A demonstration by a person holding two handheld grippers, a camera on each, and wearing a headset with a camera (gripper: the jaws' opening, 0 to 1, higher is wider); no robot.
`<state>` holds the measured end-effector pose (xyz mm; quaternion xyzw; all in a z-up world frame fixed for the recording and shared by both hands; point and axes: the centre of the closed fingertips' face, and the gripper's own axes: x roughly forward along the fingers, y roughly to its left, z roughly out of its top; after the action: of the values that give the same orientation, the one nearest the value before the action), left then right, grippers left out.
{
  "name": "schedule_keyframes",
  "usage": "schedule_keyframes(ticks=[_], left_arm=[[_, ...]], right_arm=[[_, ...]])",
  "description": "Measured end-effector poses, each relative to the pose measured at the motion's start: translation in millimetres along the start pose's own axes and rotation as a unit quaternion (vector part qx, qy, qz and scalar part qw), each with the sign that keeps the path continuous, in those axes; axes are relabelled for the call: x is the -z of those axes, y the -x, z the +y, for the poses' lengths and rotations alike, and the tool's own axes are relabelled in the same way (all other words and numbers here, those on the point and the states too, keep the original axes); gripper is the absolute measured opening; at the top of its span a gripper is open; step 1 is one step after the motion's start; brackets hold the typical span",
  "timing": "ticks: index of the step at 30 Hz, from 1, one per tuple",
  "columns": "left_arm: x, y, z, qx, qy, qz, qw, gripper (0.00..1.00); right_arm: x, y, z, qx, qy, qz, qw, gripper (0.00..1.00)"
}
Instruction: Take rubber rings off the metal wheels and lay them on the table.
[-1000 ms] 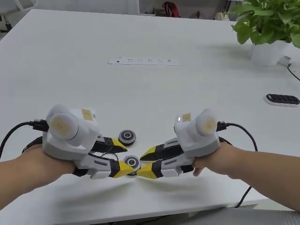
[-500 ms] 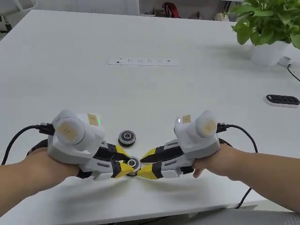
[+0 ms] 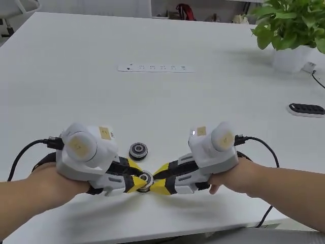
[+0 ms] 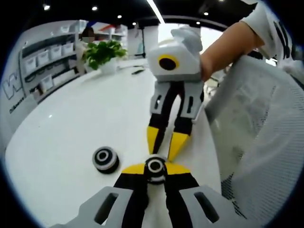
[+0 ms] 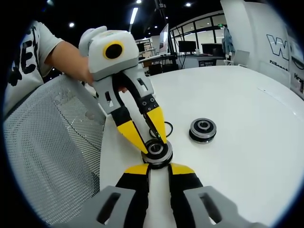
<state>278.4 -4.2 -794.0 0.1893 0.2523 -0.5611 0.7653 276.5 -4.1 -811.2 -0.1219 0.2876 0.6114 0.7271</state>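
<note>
Both grippers sit low over the near edge of the white worktop, pointing inward at each other with their tips meeting on one metal wheel. The forearms come in from the lower corners of the head view, and each hand is wrapped behind its gripper's white housing.

The left gripper lies nearly level. Its yellow-tipped fingers are clamped on the wheel, one on each side of it. The wheel lies flat on the worktop with its dark rubber ring around it.

The right gripper reaches in from the opposite side, tilted slightly downward. Its fingers are only narrowly apart, and the tips rest against the near rim of the same wheel. I cannot tell whether they pinch the ring or merely touch it.

A second wheel, its ring on, lies flat on the worktop just beyond the grippers, apart from both.
</note>
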Motion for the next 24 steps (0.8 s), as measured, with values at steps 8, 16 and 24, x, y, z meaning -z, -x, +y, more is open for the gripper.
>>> schedule_keyframes(ticks=[8,16,24], left_arm=[[0.2,0.7,0.0,-0.006,-0.006,0.001,1.0000,0.14],[0.4,1.0,0.2,-0.011,-0.007,0.001,0.9999,0.14],[1.0,1.3,-0.4,-0.017,-0.009,0.006,0.9998,0.13]], right_arm=[[1.6,1.1,0.4,0.003,-0.006,0.006,1.0000,0.06],[3.1,2.5,-1.7,0.014,-0.047,0.003,0.9988,0.00],[1.5,6.5,-5.6,0.011,-0.116,-0.015,0.9931,0.00]])
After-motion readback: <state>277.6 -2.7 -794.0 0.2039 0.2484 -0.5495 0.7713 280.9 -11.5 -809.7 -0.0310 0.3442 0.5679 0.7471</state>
